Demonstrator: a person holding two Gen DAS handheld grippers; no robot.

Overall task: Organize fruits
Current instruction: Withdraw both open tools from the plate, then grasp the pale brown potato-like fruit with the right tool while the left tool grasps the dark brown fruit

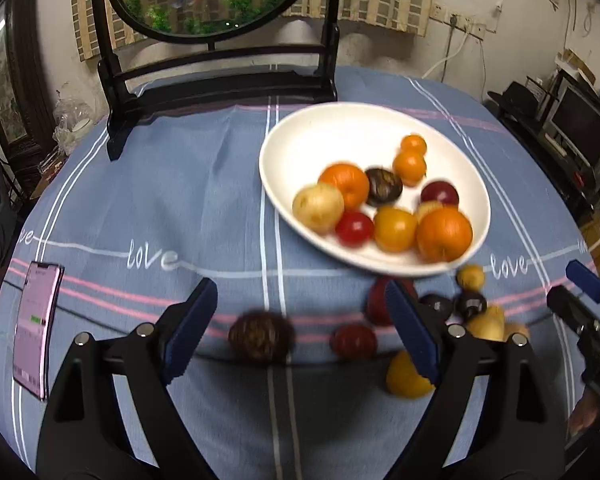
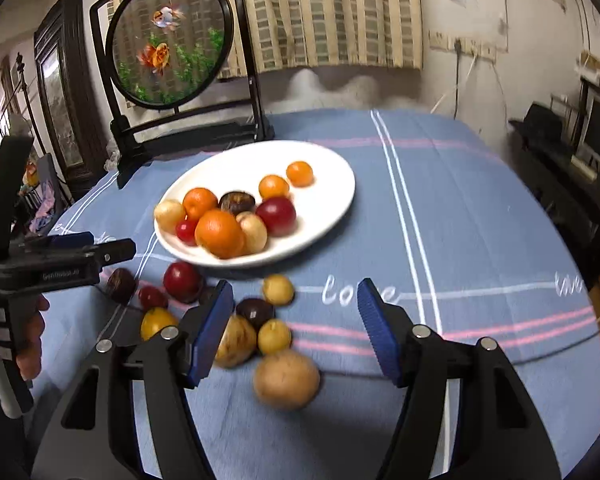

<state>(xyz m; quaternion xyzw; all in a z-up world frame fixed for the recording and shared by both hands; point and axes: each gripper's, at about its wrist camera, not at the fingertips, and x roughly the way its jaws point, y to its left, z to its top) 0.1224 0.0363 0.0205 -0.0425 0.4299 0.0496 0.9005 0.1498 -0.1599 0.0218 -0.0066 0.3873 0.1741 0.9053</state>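
While fruit awaits plating: left gripper spread, empty; right gripper parted, empty; plate at twelve o'clock.

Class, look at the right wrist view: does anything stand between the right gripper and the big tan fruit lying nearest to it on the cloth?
Nothing visible does. The tan fruit lies alone on the cloth just ahead of the open right gripper.

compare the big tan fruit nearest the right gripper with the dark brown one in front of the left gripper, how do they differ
The tan fruit is pale and smooth-looking; the dark brown fruit is nearly black-brown with a mottled, rough-looking surface. The tan fruit lies close to a cluster of other loose fruit, while the dark brown one lies more apart. Both are roundish and lie on the blue tablecloth, outside the white plate, with neither gripped.
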